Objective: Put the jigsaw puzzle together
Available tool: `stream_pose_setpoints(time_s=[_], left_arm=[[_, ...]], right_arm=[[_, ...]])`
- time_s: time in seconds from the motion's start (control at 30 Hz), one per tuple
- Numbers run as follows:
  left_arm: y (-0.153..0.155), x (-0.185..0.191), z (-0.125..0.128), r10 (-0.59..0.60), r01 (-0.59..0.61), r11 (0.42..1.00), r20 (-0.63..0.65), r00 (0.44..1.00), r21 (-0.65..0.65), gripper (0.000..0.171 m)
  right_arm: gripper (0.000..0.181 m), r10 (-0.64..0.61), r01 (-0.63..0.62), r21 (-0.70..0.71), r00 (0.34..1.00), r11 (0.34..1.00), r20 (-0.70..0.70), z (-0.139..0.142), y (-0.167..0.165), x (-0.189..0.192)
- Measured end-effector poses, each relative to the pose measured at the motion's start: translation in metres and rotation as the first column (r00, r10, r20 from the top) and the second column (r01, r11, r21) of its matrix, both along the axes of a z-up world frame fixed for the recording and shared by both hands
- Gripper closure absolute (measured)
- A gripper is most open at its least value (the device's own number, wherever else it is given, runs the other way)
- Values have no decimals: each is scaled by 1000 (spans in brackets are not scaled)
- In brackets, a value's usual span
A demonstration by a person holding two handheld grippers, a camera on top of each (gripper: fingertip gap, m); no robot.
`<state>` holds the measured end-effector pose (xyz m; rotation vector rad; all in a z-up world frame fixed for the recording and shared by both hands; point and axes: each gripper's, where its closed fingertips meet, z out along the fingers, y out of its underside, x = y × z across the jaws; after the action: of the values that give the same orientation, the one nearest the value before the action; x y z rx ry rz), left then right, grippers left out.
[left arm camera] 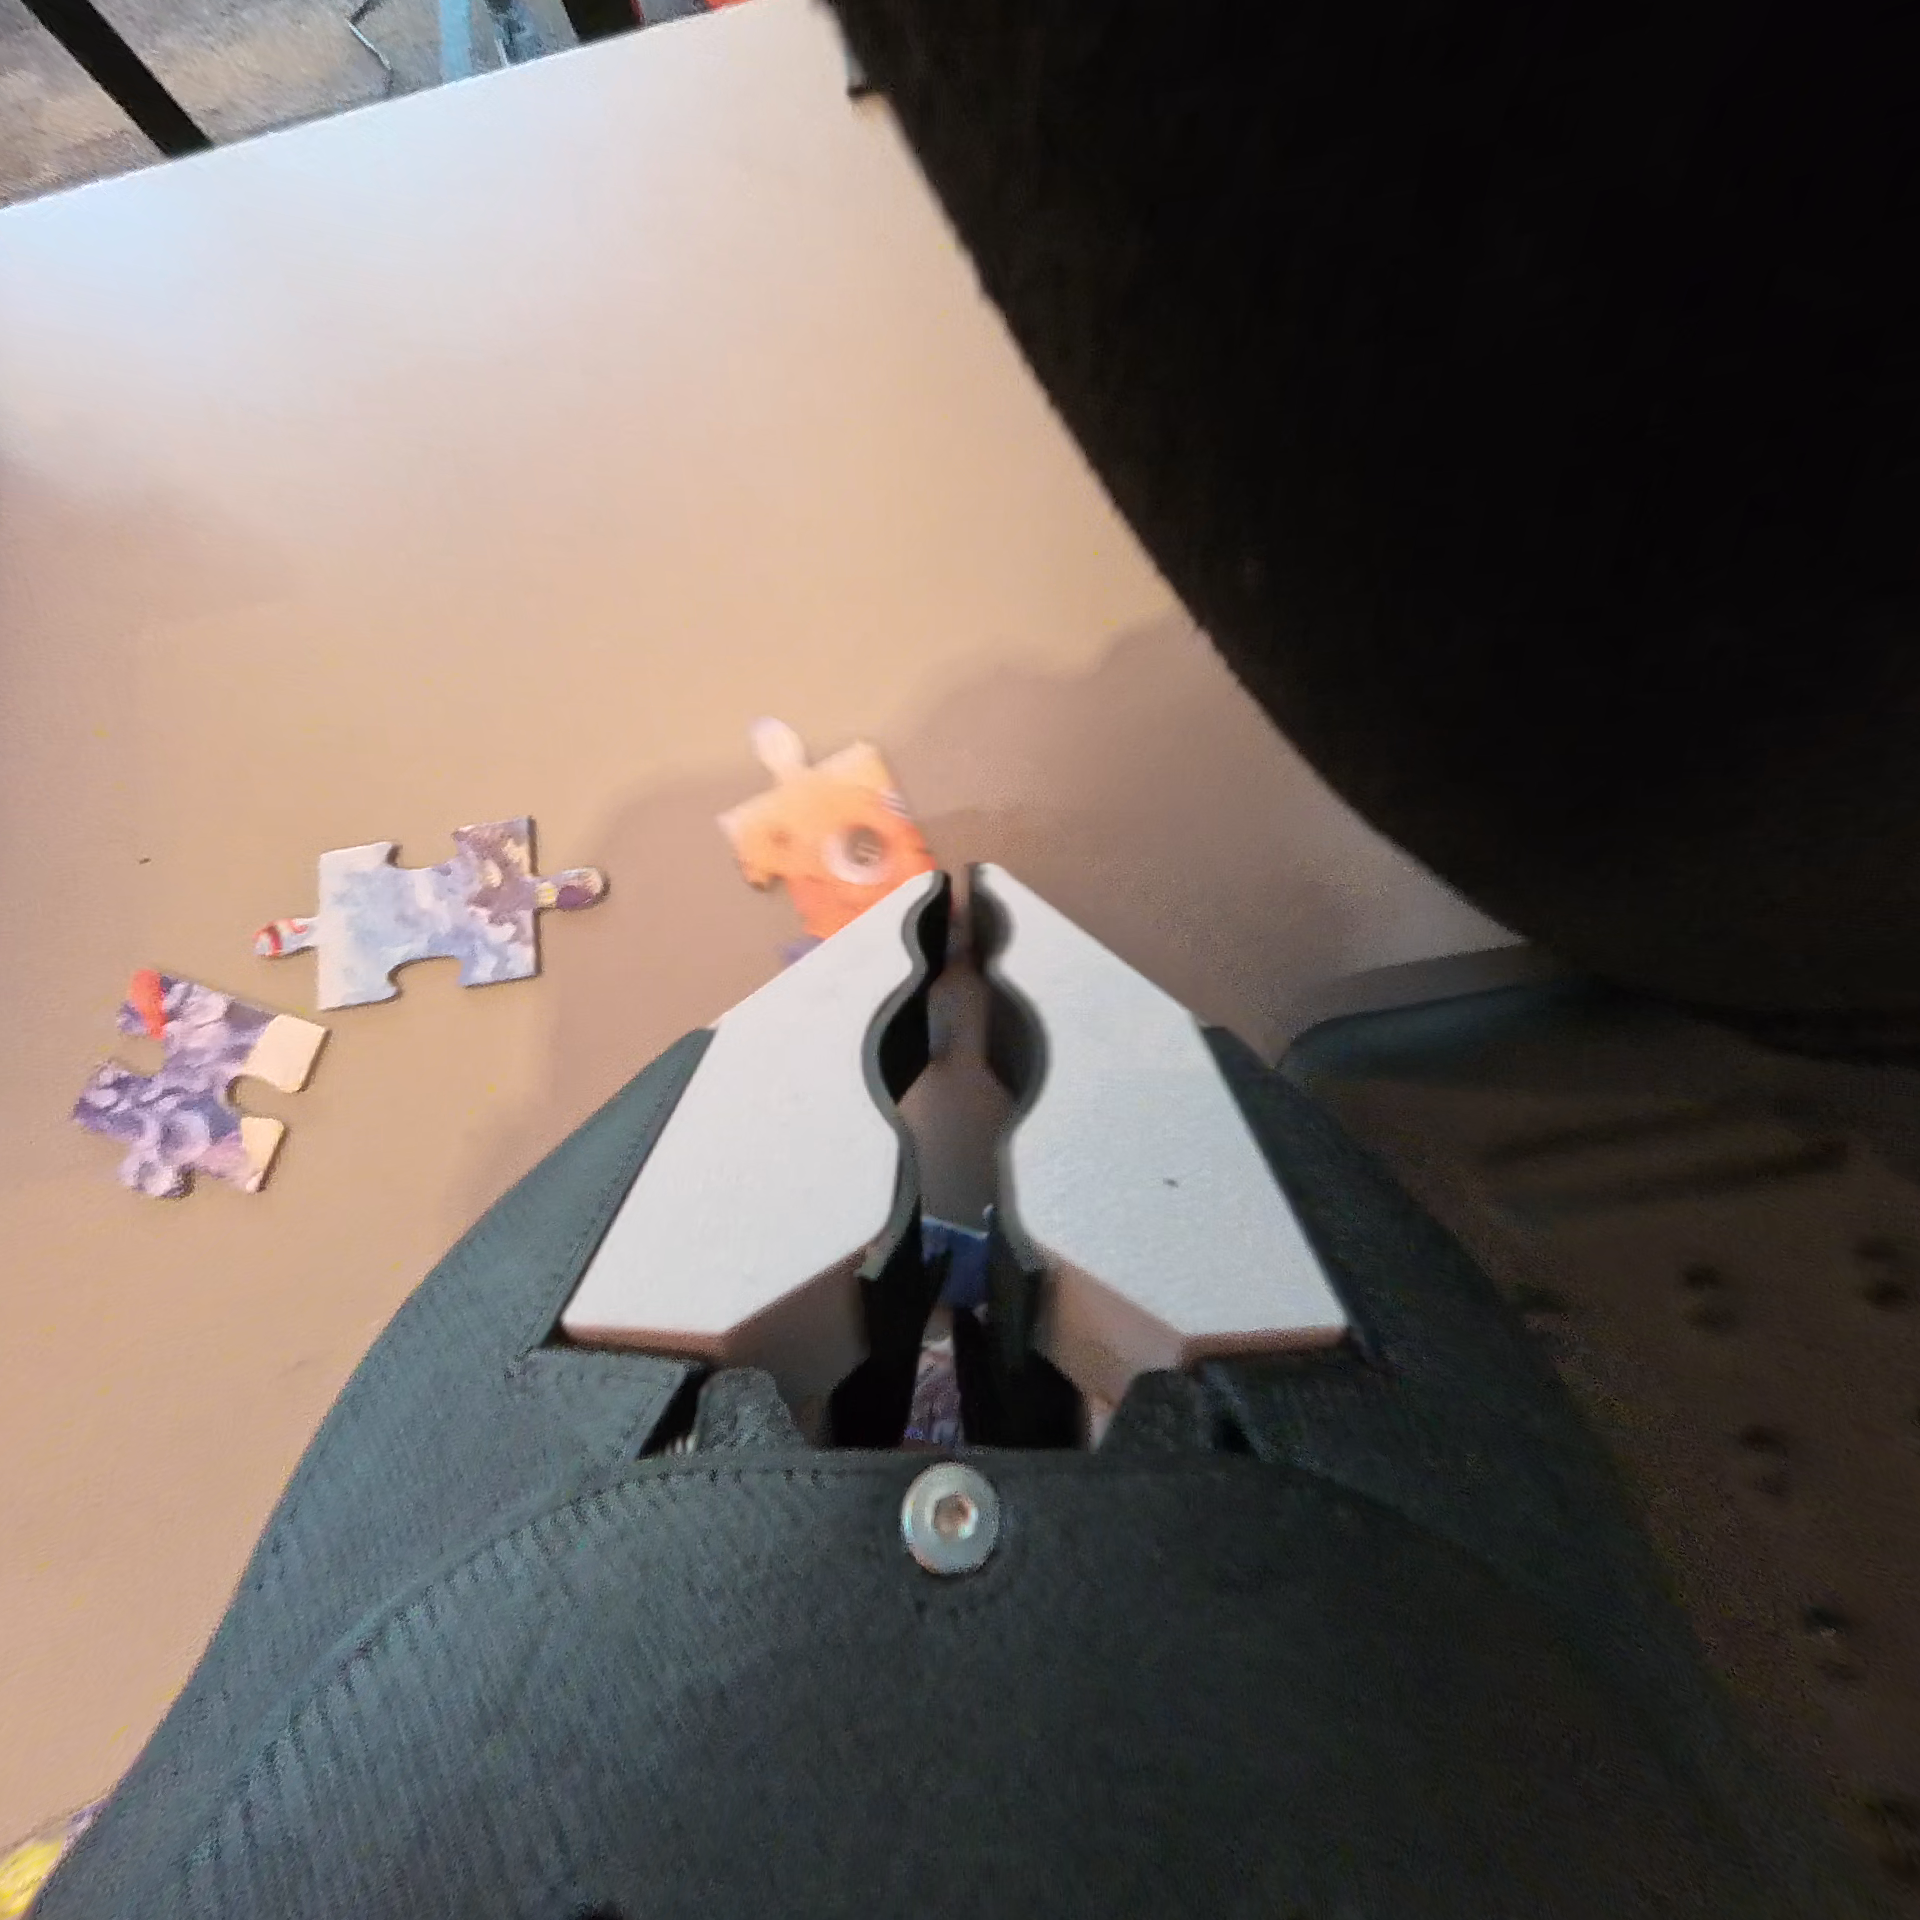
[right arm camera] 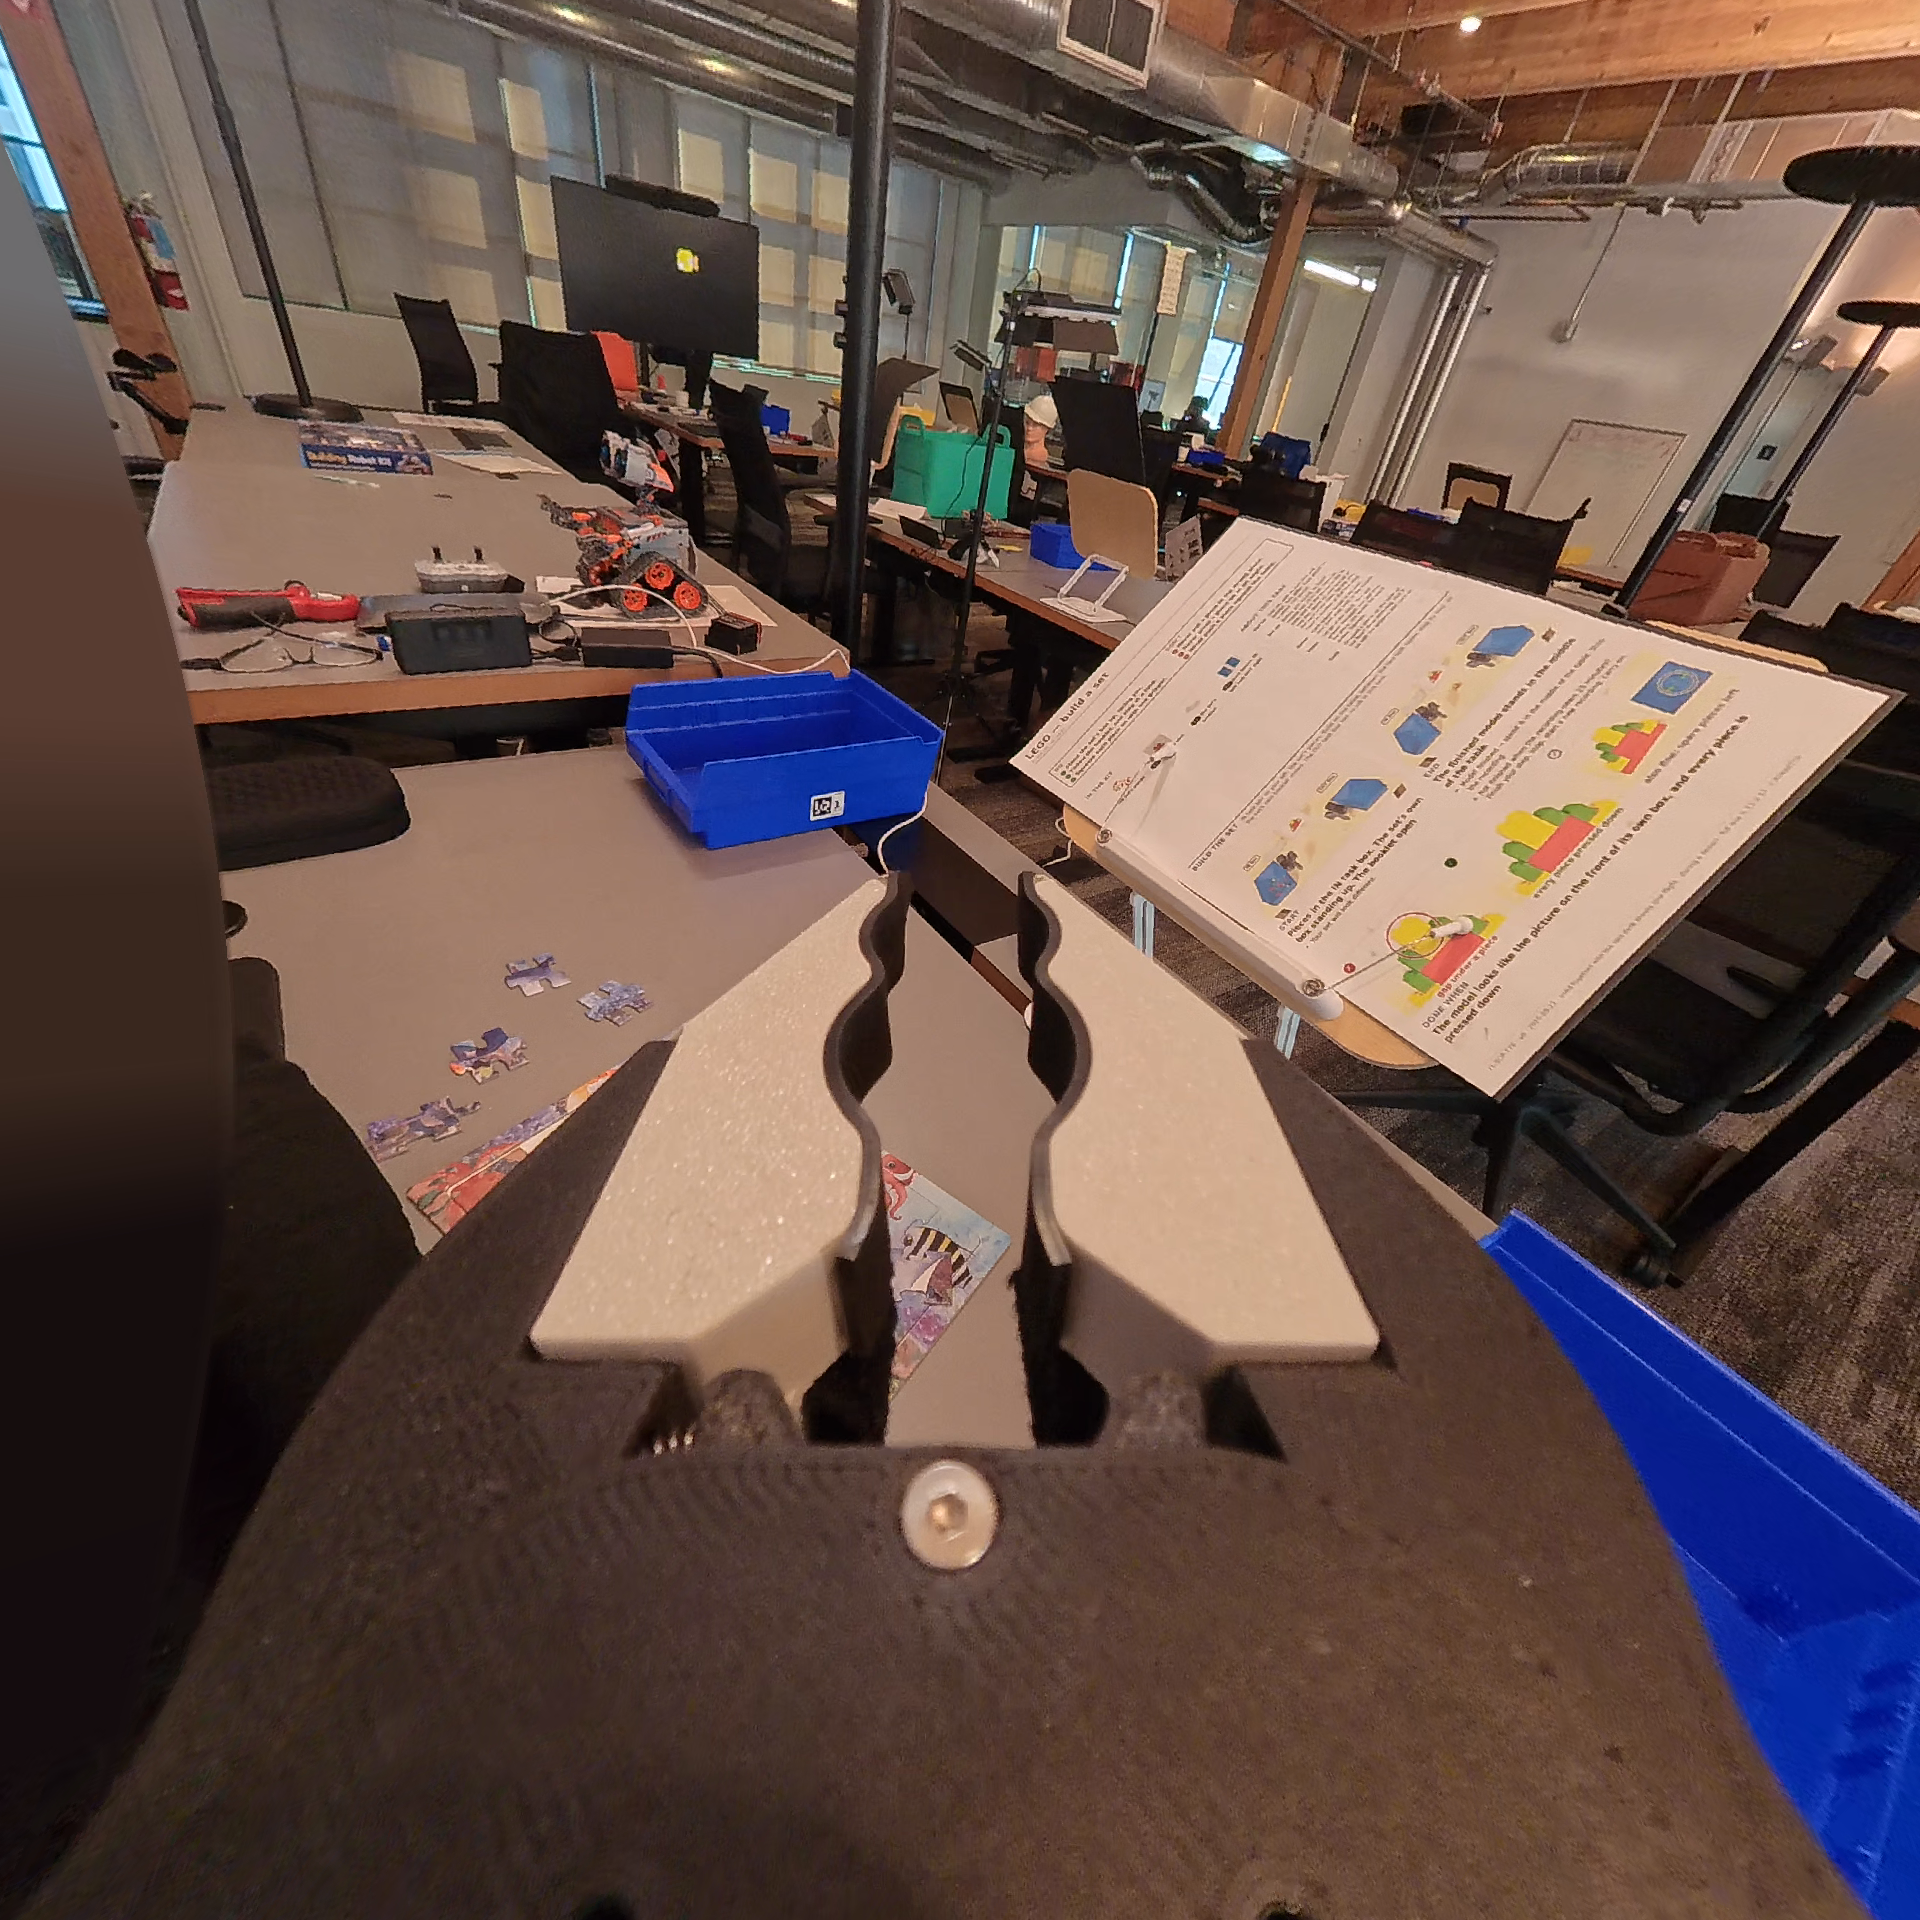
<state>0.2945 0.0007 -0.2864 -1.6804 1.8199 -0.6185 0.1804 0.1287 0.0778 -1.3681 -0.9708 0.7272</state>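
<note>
Pinching an orange puzzle piece at its near edge, the left gripper has its pale fingers nearly closed, low over the tan table. Two purple-and-blue pieces lie loose to its left. A dark mass hides the upper right. The right gripper hangs with fingers spread, above the partly assembled jigsaw, mostly hidden. A printed instruction sheet stands beyond.
</note>
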Motion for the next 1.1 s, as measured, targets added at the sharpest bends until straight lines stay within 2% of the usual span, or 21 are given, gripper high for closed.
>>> stream_pose_setpoints(time_s=[0.03,0.33,0.43,0.6,0.77,0.9,1.0,1.1], left_arm=[[3,-3,-2,4,-4,1000,-12,1000,20,171],[27,-26,-1,78,-78,997,-38,996,16,168],[37,-33,7,137,-137,990,-9,991,-43,145],[43,-39,5,185,-186,981,-10,983,-59,124],[46,-30,-1,194,-194,980,-9,981,-43,127],[54,-16,-1,208,-207,978,6,978,-17,138],[54,-8,-1,202,-202,979,9,979,14,154],[52,-6,-2,201,-201,979,13,980,30,160]], right_arm=[[161,1,-1,0,1000,1000,0,0,0,0],[161,-6,6,-1,1000,1000,-1,0,1,1],[161,-6,6,0,1000,1000,1,0,1,1],[161,-3,3,0,1000,1000,2,0,0,0],[161,-1,1,2,1000,1000,3,0,0,-1],[161,1,-1,2,1000,1000,2,0,0,-1],[161,0,0,2,1000,1000,1,0,0,-1],[161,-1,1,2,1000,1000,-2,0,0,0]])
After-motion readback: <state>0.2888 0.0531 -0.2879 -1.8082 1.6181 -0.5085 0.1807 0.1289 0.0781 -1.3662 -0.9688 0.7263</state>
